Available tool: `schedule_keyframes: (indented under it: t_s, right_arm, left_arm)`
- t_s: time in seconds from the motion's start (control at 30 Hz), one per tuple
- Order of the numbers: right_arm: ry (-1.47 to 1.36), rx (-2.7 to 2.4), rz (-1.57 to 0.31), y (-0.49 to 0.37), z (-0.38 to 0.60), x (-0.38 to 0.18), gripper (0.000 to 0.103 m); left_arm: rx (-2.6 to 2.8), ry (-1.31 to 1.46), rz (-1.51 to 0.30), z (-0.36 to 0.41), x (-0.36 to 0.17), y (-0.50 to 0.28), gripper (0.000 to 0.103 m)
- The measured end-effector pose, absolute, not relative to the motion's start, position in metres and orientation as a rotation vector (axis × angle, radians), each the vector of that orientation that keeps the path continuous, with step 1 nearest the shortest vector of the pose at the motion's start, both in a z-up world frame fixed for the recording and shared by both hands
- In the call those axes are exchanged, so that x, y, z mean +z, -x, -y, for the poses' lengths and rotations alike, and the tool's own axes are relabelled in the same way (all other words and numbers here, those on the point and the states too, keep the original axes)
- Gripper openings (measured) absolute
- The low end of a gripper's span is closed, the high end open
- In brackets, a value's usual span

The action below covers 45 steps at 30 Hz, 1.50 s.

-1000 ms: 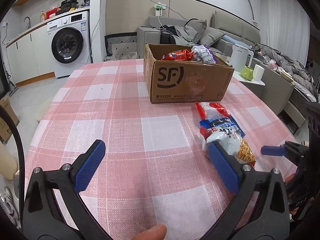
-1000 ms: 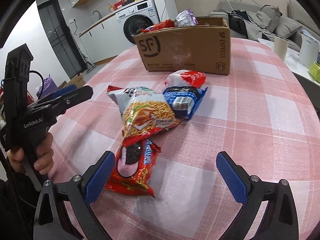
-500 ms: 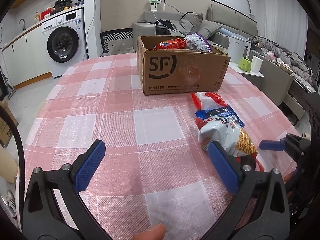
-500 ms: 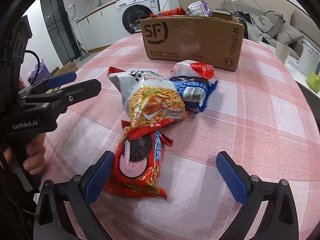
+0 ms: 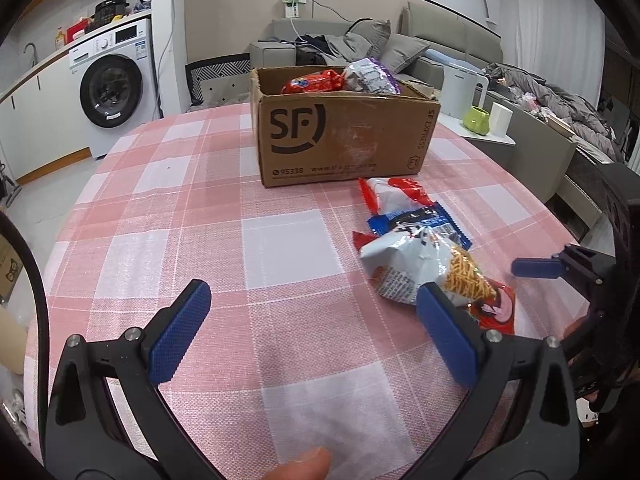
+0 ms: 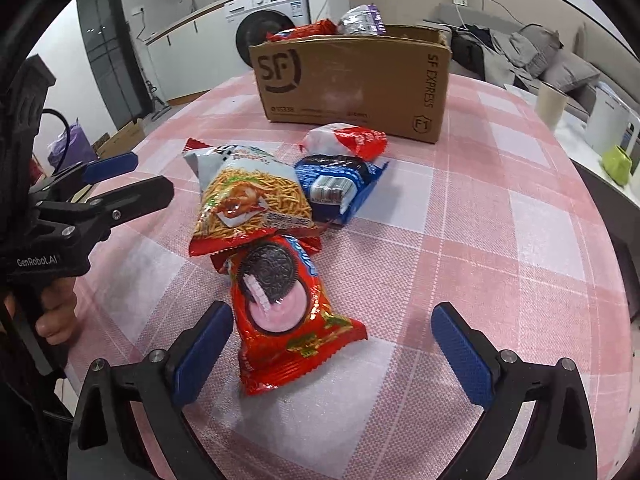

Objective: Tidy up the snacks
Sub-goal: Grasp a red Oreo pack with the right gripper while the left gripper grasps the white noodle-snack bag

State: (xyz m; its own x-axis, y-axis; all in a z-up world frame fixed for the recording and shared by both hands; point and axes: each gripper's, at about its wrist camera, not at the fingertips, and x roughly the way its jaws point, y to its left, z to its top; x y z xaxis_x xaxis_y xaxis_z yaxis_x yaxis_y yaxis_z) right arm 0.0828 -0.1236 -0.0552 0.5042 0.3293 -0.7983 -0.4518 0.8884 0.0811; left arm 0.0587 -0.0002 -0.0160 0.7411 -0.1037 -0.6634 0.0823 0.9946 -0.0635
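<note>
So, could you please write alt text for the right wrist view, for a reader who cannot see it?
The open right gripper hovers over a red cookie packet on a pink checked tablecloth. Beyond lie a noodle snack bag, a blue packet and a red-and-white packet before a cardboard box; the left gripper is at left.

Pink-and-white checked cloth (image 6: 500, 208) covers the worktop; brown cardboard box (image 6: 360, 84) (black print); red cookie packet (image 6: 288, 316); blue packet (image 6: 340, 188); possibly purple-silver bag (image 6: 360, 20) inside.

Four snack packets (image 6: 280, 240) lie overlapping on the table (image 6: 500, 240) before the box (image 6: 352, 76), which holds more.
</note>
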Motion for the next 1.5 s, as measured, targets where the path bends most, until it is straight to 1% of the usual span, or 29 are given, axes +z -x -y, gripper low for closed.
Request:
schedule_keyframes:
  t_s: [0.07,0.1,0.17,0.3,0.33,0.37,0.8,1.1,1.37,1.5]
  right_arm:
    - [0.155,0.495,-0.933,-0.083,0.120,-0.056,0.085]
    - [0.161,0.499,-0.924,-0.082,0.119,-0.056,0.084]
    - [0.157,0.533,-0.915,-0.081,0.117,-0.055,0.072]
    - [0.128,0.574,-0.902,-0.079,0.120,-0.054,0.055]
    - [0.110,0.577,-0.903,-0.079,0.122,-0.054,0.048]
    - [0.102,0.574,-0.903,-0.080,0.125,-0.054,0.045]
    - [0.042,0.459,-0.889,-0.081,0.159,-0.050,0.045]
    - [0.014,0.440,-0.881,-0.080,0.170,-0.049,0.045]
    - [0.007,0.446,-0.879,-0.080,0.169,-0.048,0.045]
    - [0.005,0.449,-0.882,-0.080,0.169,-0.049,0.045]
  left_arm:
    - [-0.117,0.028,-0.732,0.004,-0.016,-0.059,0.103]
    - [-0.124,0.030,-0.735,0.005,-0.016,-0.059,0.102]
    - [-0.136,0.030,-0.738,0.008,-0.016,-0.060,0.103]
    - [-0.145,0.025,-0.744,0.012,-0.017,-0.062,0.102]
    - [-0.149,0.025,-0.745,0.012,-0.017,-0.062,0.102]
    - [-0.151,0.024,-0.746,0.013,-0.017,-0.063,0.102]
    - [-0.214,0.067,-0.779,0.023,-0.018,-0.073,0.102]
    - [-0.249,0.049,-0.790,0.039,-0.016,-0.085,0.102]
    - [-0.273,0.008,-0.866,0.050,-0.033,-0.097,0.103]
    - [-0.271,0.008,-0.876,0.049,-0.038,-0.099,0.102]
